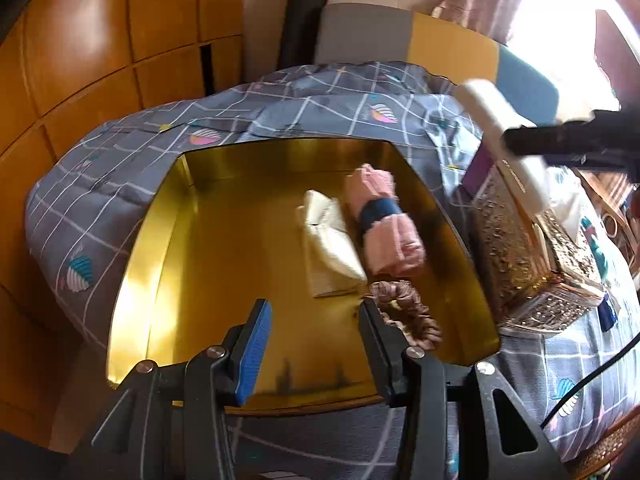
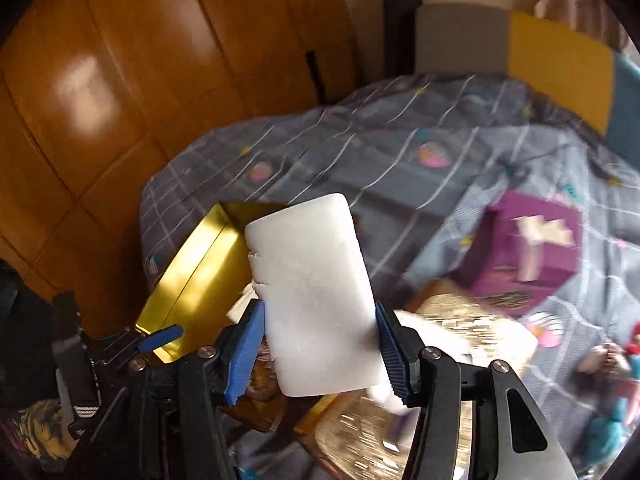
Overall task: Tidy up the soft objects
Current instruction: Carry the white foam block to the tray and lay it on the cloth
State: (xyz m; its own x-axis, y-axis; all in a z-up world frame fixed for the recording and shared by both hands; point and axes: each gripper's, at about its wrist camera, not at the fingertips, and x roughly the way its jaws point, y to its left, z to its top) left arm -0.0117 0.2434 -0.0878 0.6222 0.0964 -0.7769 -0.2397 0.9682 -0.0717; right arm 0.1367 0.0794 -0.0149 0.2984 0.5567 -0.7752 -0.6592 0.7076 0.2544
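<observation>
An open golden tin (image 1: 168,280) lies on the bed. Inside it are a folded cream cloth (image 1: 332,240), a pink rolled cloth with a blue band (image 1: 384,220) and a brown scrunchie (image 1: 404,312). My left gripper (image 1: 314,308) hovers open over the tin's near edge with nothing between its fingers; its right finger is close beside the scrunchie. My right gripper (image 2: 320,312) is shut on a white sponge block (image 2: 308,280), holding it in the air to the right of the tin (image 2: 192,268). In the left wrist view the sponge (image 1: 500,136) and right gripper (image 1: 520,140) appear blurred at upper right.
A glittery gold box (image 1: 532,264) stands right of the tin, with a purple box (image 2: 524,252) beyond it. The grey patterned bedspread (image 1: 320,112) covers the bed. A wooden wardrobe (image 1: 100,60) stands to the left. A black cable (image 1: 592,380) hangs at the right.
</observation>
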